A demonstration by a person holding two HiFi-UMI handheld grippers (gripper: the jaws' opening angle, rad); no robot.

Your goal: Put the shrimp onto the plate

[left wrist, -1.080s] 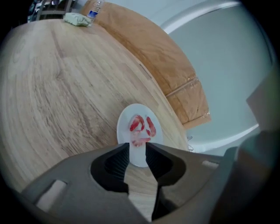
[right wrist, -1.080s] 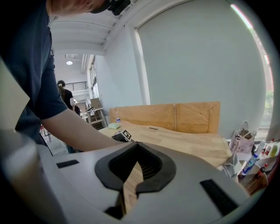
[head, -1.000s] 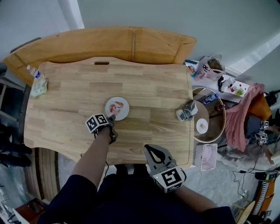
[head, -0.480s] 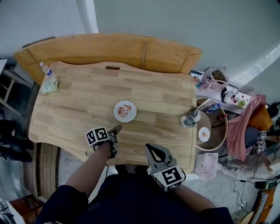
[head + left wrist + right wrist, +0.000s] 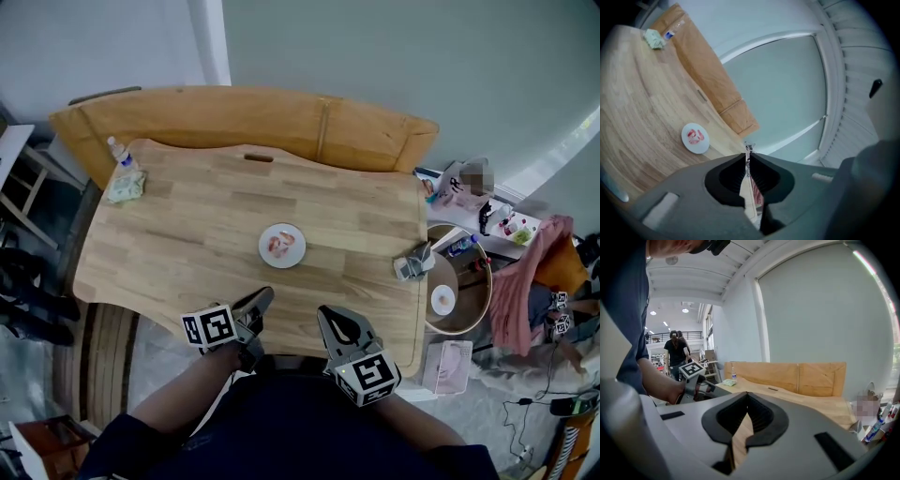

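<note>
Left claw (image 5: 268, 293) back, closing empty, shrimp (image 5: 280, 245) beyond

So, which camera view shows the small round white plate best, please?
The head view: it looks down on the small round white plate, whole, with pink shrimp on it. The left gripper view shows it too, slanted; the right gripper view does not show it.

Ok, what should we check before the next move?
1. Shrimp on the plate: ok, red pieces lie on it.
2. Plate flat on the table, away from its edges: ok.
3. Left gripper clear of the plate: ok, near the table's front edge.
4. It holds nothing: ok, its fingers are closing with no shrimp between them.
5. Right gripper empty: ok, fingers together.
6. Stray shrimp on the table: none seen, ok.
</note>
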